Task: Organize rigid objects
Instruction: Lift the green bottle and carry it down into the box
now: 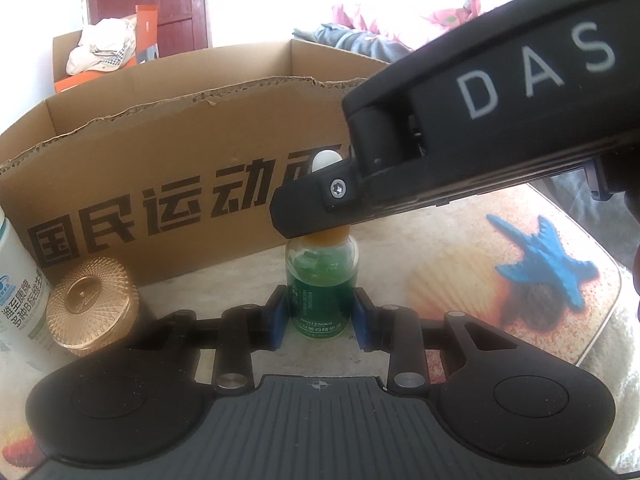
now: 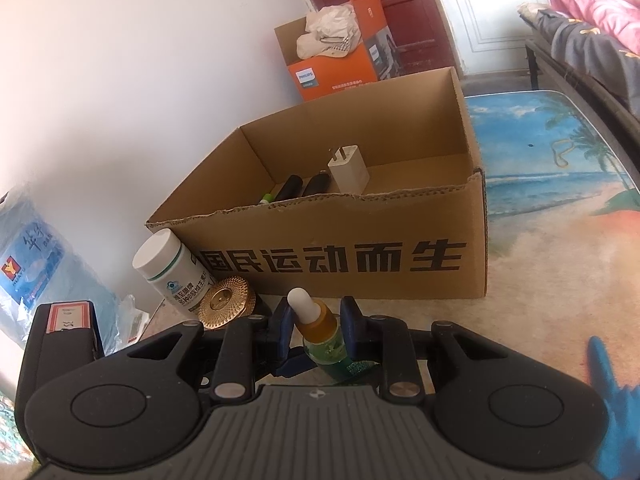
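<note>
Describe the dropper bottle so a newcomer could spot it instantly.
Find the big cardboard box with black lettering on the beach-print mat. In front of its printed side stand three containers; the dropper bottle is the rightmost, with both grippers closed on it. Unlike the white pill bottle and gold jar, it holds green liquid under a white bulb.

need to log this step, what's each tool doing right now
Left tool: closed on the body of the green dropper bottle.
Right tool: closed on the same bottle's amber collar, just under the white bulb.
</note>
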Motion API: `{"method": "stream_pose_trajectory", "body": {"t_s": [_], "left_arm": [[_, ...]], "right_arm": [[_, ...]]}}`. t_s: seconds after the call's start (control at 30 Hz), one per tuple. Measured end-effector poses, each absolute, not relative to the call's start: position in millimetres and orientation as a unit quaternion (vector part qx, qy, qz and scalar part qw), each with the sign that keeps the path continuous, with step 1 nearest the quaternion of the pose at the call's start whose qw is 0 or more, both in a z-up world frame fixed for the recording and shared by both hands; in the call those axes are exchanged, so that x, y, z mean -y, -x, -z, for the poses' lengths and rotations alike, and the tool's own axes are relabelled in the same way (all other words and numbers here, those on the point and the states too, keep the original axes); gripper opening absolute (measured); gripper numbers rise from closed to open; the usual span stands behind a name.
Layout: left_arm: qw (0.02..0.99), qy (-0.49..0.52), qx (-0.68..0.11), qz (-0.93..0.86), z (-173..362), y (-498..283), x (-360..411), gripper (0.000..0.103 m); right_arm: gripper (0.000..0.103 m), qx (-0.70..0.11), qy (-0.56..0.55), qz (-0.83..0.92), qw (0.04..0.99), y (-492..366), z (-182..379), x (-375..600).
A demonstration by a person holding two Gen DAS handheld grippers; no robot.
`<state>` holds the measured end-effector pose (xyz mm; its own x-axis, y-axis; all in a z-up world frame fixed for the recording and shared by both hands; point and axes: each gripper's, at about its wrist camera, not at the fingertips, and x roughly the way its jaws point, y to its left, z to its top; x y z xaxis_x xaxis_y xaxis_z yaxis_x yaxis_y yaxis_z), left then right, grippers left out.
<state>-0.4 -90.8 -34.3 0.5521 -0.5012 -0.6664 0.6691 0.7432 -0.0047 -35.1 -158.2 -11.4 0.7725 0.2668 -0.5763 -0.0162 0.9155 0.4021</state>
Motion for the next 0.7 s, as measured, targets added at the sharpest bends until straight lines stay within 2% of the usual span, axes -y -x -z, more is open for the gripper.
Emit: {"method": "stream_pose_trajectory", "body": {"t_s": [0.7], "left_arm": [[0.878,-0.127,-0.322,0.331,21.1,13.2,85.8,0.031]], "right_arm": [[0.026,-0.315,-0.189,-0.08,0.927,47.3,1.3,153.5]]}}
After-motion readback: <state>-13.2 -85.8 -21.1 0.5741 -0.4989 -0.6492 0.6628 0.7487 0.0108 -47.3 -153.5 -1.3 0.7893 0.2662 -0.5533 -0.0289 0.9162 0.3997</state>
